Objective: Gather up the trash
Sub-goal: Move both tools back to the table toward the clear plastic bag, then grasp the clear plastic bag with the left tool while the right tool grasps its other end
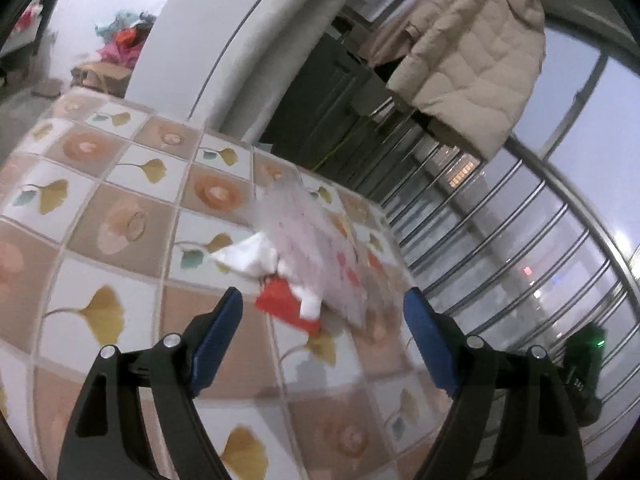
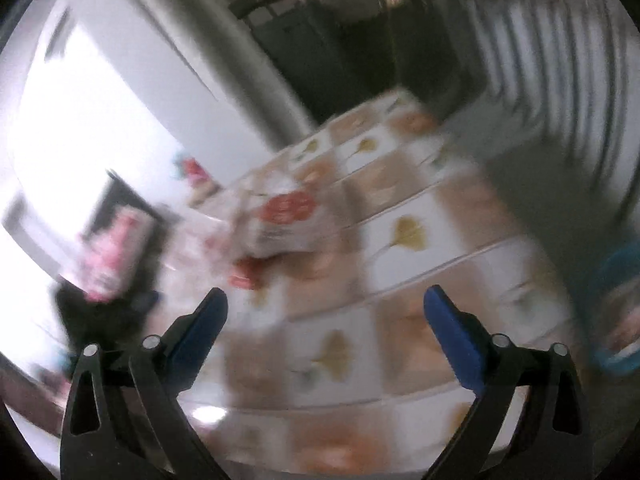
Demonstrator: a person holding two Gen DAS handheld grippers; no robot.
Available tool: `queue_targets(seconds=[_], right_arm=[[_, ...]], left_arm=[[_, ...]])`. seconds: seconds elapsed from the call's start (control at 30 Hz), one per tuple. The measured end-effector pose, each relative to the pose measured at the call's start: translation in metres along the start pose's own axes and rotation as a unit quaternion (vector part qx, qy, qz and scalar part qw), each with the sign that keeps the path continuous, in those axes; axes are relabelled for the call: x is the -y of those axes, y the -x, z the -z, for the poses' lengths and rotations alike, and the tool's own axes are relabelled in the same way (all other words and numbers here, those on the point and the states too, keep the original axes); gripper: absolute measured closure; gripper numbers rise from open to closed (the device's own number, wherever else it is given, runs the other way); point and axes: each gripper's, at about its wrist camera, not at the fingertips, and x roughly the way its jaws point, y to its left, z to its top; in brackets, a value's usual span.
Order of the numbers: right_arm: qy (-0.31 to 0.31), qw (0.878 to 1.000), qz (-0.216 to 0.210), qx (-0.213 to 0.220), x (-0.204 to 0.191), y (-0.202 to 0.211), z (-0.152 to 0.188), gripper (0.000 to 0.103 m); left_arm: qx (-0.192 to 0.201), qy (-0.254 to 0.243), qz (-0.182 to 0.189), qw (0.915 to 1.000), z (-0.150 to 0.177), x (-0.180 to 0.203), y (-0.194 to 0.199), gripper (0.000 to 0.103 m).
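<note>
A clear printed plastic bag (image 1: 316,240) lies on the patterned tablecloth (image 1: 120,220), with a crumpled white tissue (image 1: 248,256) and a red wrapper (image 1: 286,306) at its near end. My left gripper (image 1: 323,300) hovers open just short of the red wrapper, nothing between its blue pads. The right wrist view is badly blurred. There the same bag (image 2: 284,216) shows as a pale lump with red print, and a red scrap (image 2: 246,274) lies in front of it. My right gripper (image 2: 326,300) is open and empty above the cloth, short of the pile.
A beige padded coat (image 1: 468,60) hangs over a metal railing (image 1: 500,220) beyond the table's right edge. A white wall and dark cabinet (image 1: 320,100) stand behind. A blurred pink-and-black shape (image 2: 112,256) is at the left, something blue (image 2: 620,308) at the right.
</note>
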Motion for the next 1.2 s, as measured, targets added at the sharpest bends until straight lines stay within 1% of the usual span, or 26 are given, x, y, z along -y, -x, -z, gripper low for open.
queue_targets(seconds=[0.03, 0.07, 0.1, 0.17, 0.23, 0.33, 0.37, 0.43, 0.47, 0.53, 0.6, 0.63, 0.7, 0.73, 0.8, 0.87, 0.9, 0.93, 1.0, 1.1, 1.2], right_arm=[[-0.027, 0.999, -0.026, -0.014, 0.002, -0.010, -0.003, 0.014], [-0.045, 0.998, -0.040, -0.023, 0.004, -0.017, -0.005, 0.017], [-0.072, 0.995, -0.060, -0.037, 0.006, -0.028, -0.008, 0.019], [-0.117, 0.987, -0.087, -0.063, 0.010, -0.048, -0.012, 0.024], [-0.156, 0.978, -0.111, -0.089, 0.011, -0.070, -0.014, 0.028], [-0.186, 0.968, -0.130, -0.107, 0.011, -0.093, -0.017, 0.032], [-0.198, 0.964, -0.138, -0.110, 0.012, -0.101, -0.018, 0.032], [-0.231, 0.954, -0.151, -0.115, 0.016, -0.118, -0.018, 0.035], [-0.247, 0.949, -0.155, -0.118, 0.017, -0.125, -0.017, 0.039], [-0.268, 0.942, -0.163, -0.121, 0.021, -0.133, -0.016, 0.042], [-0.287, 0.937, -0.162, -0.118, 0.023, -0.140, -0.013, 0.048], [-0.293, 0.936, -0.159, -0.115, 0.024, -0.141, -0.013, 0.050], [-0.309, 0.932, -0.157, -0.105, 0.029, -0.143, -0.011, 0.060], [-0.319, 0.929, -0.160, -0.100, 0.032, -0.143, -0.009, 0.062], [-0.337, 0.922, -0.170, -0.091, 0.038, -0.142, -0.005, 0.074], [-0.349, 0.916, -0.179, -0.084, 0.042, -0.141, -0.003, 0.079], [-0.357, 0.912, -0.188, -0.080, 0.044, -0.141, 0.000, 0.084], [-0.365, 0.906, -0.198, -0.076, 0.047, -0.141, 0.002, 0.086], [-0.376, 0.900, -0.211, -0.069, 0.051, -0.140, 0.004, 0.094], [-0.386, 0.891, -0.232, -0.053, 0.059, -0.132, 0.007, 0.100], [-0.386, 0.888, -0.248, -0.039, 0.064, -0.121, 0.009, 0.102]], left_arm=[[0.000, 0.009, 0.004, 1.0000, -0.004, -0.003, -0.006, 0.024], [0.000, 0.015, 0.008, 0.9999, -0.006, -0.005, -0.010, 0.026], [0.000, 0.019, 0.015, 0.9997, -0.009, -0.006, -0.015, 0.029], [0.000, 0.023, 0.013, 0.9996, -0.013, -0.008, -0.026, 0.035], [0.000, 0.025, 0.016, 0.9996, -0.014, -0.009, -0.034, 0.044], [-0.003, 0.030, 0.014, 0.9994, -0.015, -0.011, -0.043, 0.059], [-0.003, 0.032, 0.013, 0.9994, -0.015, -0.012, -0.045, 0.061], [-0.005, 0.034, 0.012, 0.9993, -0.015, -0.014, -0.049, 0.070], [-0.005, 0.033, 0.013, 0.9994, -0.015, -0.015, -0.049, 0.072], [-0.005, 0.032, 0.016, 0.9994, -0.016, -0.015, -0.049, 0.080], [-0.004, 0.032, 0.018, 0.9993, -0.016, -0.016, -0.049, 0.085], [-0.003, 0.032, 0.020, 0.9993, -0.016, -0.017, -0.049, 0.088], [-0.002, 0.031, 0.022, 0.9993, -0.016, -0.017, -0.048, 0.092], [-0.001, 0.030, 0.024, 0.9993, -0.016, -0.016, -0.047, 0.093], [0.001, 0.026, 0.029, 0.9992, -0.015, -0.015, -0.046, 0.095], [0.002, 0.022, 0.033, 0.9992, -0.014, -0.015, -0.046, 0.097], [0.002, 0.020, 0.037, 0.9991, -0.014, -0.014, -0.046, 0.098], [0.002, 0.019, 0.041, 0.9990, -0.014, -0.013, -0.046, 0.099], [0.004, 0.017, 0.048, 0.9987, -0.013, -0.012, -0.046, 0.100], [0.008, 0.010, 0.058, 0.9982, -0.013, -0.009, -0.043, 0.101], [0.017, -0.001, 0.068, 0.9975, -0.014, -0.004, -0.037, 0.102]])
